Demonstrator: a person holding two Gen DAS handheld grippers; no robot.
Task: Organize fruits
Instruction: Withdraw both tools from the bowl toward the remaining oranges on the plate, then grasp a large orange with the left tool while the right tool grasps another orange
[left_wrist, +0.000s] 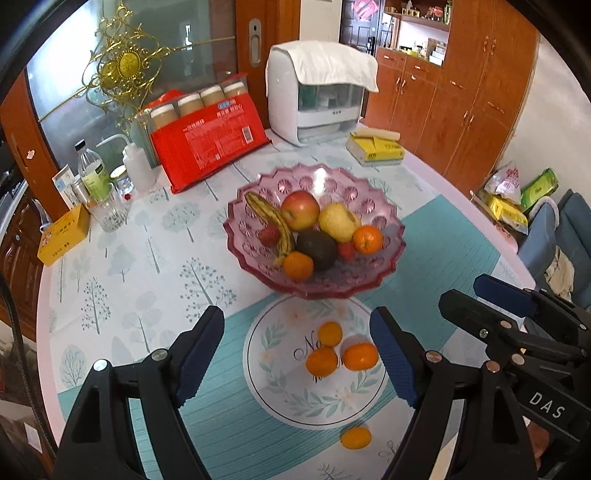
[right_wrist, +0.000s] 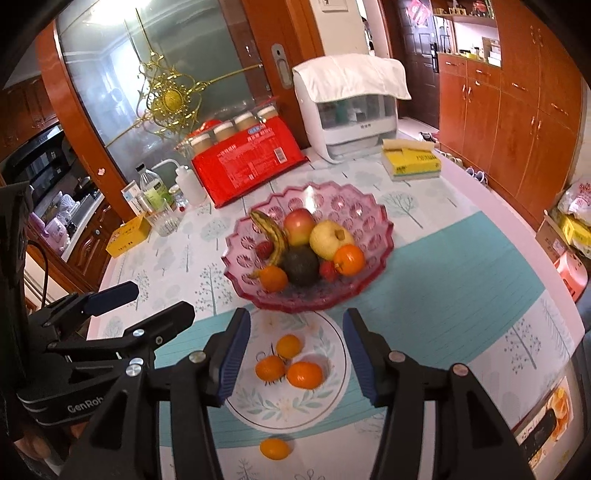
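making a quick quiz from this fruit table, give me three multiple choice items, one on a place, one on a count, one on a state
1. Where is the lone orange?
A. on the tablecloth, near side of the plate
B. in the pink bowl
C. on the plate

2. How many oranges lie on the plate?
A. one
B. three
C. five

3. What is between the right gripper fingers?
A. an apple
B. a banana
C. nothing, they stand open

Answers: 1 A, it sits off the rim; 2 B, three clustered together; 3 C, only the plate shows beyond them.

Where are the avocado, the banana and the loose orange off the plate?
avocado (left_wrist: 317, 249), left wrist view, middle of its dark skin
banana (left_wrist: 271, 221), left wrist view, mid-length
loose orange (right_wrist: 274, 448), right wrist view, centre
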